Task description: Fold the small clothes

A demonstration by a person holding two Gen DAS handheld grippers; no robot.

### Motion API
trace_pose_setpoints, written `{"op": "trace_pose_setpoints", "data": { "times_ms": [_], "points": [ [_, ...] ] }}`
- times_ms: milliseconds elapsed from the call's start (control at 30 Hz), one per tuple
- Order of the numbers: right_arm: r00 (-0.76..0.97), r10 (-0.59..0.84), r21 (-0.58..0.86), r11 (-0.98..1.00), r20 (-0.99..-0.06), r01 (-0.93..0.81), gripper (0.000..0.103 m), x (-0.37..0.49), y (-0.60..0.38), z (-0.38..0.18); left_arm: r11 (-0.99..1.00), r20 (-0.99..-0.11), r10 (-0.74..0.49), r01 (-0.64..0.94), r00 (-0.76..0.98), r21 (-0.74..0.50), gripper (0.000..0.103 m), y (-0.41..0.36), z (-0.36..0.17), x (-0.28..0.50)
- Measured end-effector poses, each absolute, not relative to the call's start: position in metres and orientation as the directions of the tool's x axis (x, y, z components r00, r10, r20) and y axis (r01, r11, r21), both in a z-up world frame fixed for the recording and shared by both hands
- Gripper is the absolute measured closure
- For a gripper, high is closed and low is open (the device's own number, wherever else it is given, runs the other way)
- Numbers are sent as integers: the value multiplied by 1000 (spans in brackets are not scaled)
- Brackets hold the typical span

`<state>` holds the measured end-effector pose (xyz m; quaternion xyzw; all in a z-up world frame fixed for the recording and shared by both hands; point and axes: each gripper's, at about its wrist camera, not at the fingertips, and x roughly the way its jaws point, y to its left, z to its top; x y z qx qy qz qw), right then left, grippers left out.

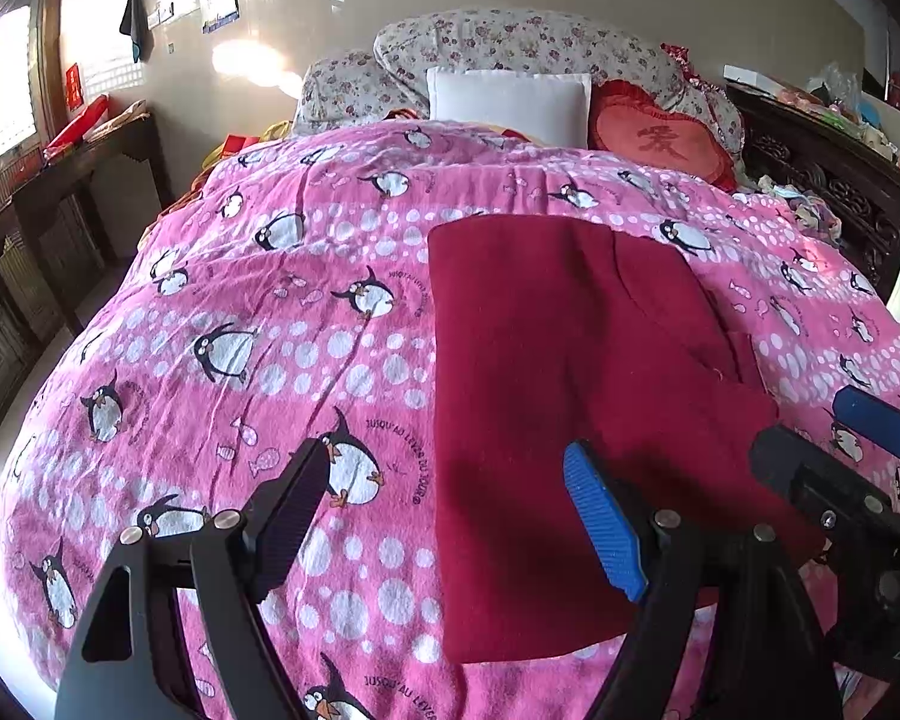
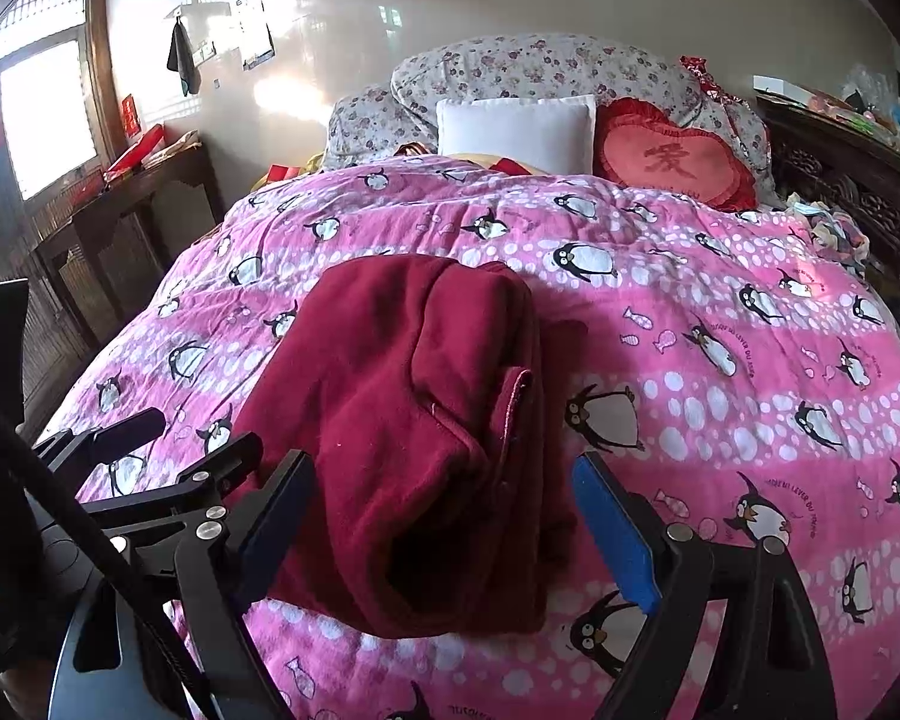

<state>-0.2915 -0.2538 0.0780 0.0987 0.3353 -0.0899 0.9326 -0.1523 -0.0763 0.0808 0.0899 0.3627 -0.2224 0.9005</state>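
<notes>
A dark red fleece garment (image 1: 570,396) lies folded on the pink penguin quilt (image 1: 240,312); it also shows in the right wrist view (image 2: 414,432), bunched with a pocket flap on top. My left gripper (image 1: 444,510) is open and empty, hovering over the garment's left edge. My right gripper (image 2: 444,528) is open and empty, its fingers straddling the garment's near end. The right gripper also shows at the right of the left wrist view (image 1: 822,438), and the left gripper at the left of the right wrist view (image 2: 168,438).
A white pillow (image 1: 510,102), a red heart cushion (image 1: 660,144) and a floral duvet (image 1: 510,42) lie at the head of the bed. A dark wooden bench (image 1: 72,180) stands on the left, a carved cabinet (image 1: 822,162) on the right.
</notes>
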Motion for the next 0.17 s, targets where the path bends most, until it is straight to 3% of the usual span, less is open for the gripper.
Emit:
{"op": "trace_pose_setpoints", "data": {
  "times_ms": [167],
  "points": [
    [758, -111, 125, 961, -642, 246, 12, -294, -266, 79, 877, -696, -345, 480, 630, 0, 22, -65, 81, -146]
  ]
}}
